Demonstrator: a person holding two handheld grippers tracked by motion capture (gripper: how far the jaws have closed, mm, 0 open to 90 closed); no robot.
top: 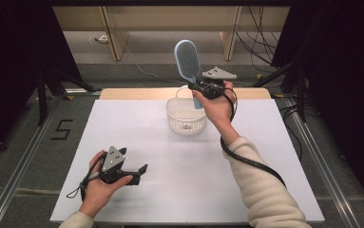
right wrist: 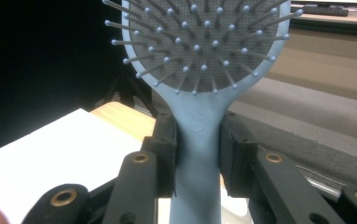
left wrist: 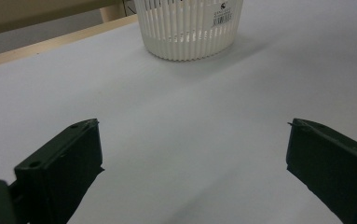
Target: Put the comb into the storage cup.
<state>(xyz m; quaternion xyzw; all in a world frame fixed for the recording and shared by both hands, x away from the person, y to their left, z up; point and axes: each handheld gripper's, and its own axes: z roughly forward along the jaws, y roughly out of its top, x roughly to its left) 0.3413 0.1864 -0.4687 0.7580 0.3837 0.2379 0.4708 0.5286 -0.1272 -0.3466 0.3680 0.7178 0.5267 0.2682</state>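
Right gripper (top: 195, 88) was held up over the far half of the table (top: 122, 133), about 1 o'clock from table centre. Its jaws were clamped on the handle of a light-blue hairbrush (top: 188, 59); in the right gripper view both pads were seen pressed against the handle's sides just below the brush (right wrist: 199, 70) head. Brush was kept roughly upright, head up, bristle face turned toward the camera riding on the gripper.

White slatted basket (top: 185, 115) was seen on the table directly below the brush, at 12 o'clock from table centre; handle end was seen over the basket's right rim in the high view, touching or not could not be told. A small dark item lay at the basket's bottom, too small to identify.

Left gripper (top: 141, 172) was rested low at the near-left, around 7 o'clock, well apart from the basket (left wrist: 188, 28). Its jaws were spread wide, nothing between them, bare tabletop seen in the gap.
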